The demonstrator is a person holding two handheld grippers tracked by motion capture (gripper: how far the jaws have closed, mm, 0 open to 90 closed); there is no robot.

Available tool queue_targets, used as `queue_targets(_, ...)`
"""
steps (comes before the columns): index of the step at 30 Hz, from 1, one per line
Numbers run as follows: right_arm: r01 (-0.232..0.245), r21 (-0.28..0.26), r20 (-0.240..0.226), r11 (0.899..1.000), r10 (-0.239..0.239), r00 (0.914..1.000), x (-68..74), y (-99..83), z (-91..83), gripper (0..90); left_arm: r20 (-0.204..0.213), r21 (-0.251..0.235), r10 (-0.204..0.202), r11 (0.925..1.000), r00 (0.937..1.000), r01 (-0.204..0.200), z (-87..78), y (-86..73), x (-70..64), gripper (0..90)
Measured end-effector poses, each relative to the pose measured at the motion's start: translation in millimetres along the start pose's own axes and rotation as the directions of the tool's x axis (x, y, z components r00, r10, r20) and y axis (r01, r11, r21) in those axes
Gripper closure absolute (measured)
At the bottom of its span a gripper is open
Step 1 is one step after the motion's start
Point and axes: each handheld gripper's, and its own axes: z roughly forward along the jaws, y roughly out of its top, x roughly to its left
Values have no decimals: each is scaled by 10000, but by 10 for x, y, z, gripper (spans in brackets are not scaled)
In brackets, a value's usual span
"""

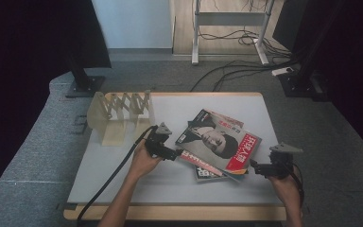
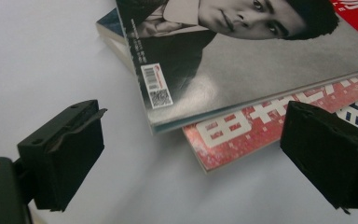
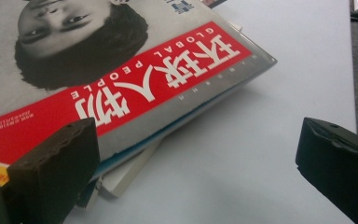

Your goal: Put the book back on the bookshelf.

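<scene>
Left gripper [image 1: 174, 153] spread wide, holding nothing, just left of the magazine stack [image 1: 217, 144]; rack [image 1: 118, 116] behind it. Top magazine [image 2: 242, 60] lies right ahead of its jaws, corner overhanging the red one [image 2: 256, 126] below. Right gripper [image 1: 257, 168] also spread, empty, at the stack's right corner. Glossy cover likely slippery, thin and floppy, light. Pinch the overhanging edge near the spine, not the cover's middle.

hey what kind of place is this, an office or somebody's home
Probably a lab or recording workspace, not a home: loose cables run across grey carpet, dark stands flank a white table, and magazines lie stacked beside a wooden rack.
</scene>
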Motion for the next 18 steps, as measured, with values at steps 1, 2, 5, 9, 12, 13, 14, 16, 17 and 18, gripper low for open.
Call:
queue_targets(1,6,-2,-24,10000,-6,10000,2,11,14,0,51,-9,10,10000,10000,-10,8,16,1,58)
queue_targets(2,3,18,-43,10000,-3,10000,5,20,22,0,117,2,0,10000,9999,0,22,38,4,56)
queue_targets(5,27,24,-60,10000,-26,10000,9,51,57,0,60,80,307,9995,9995,-307,79,109,-9,53)
queue_targets(9,109,76,-82,9999,-108,9999,8,90,111,0,217,208,464,9987,9987,-469,166,185,-22,52)
queue_targets(12,195,67,-171,9998,-194,9997,7,118,160,0,460,231,461,9986,9979,-472,264,234,-46,57)
queue_targets(13,229,86,-188,9997,-228,9996,2,126,177,0,464,302,562,9979,9973,-576,298,251,-56,57)
queue_targets(14,248,107,-176,9996,-246,9995,0,134,195,0,481,261,575,9979,9972,-588,325,261,-63,57)
queue_targets(16,292,141,-154,9995,-290,9995,-9,152,231,0,671,226,459,9986,9967,-475,386,285,-60,61)
queue_targets(17,291,153,-152,9995,-289,9995,-12,159,246,0,686,268,486,9984,9965,-505,417,298,-61,57)
queue_targets(18,334,161,-150,9993,-331,9993,-20,169,266,0,590,290,589,9977,9965,-607,456,314,-71,57)
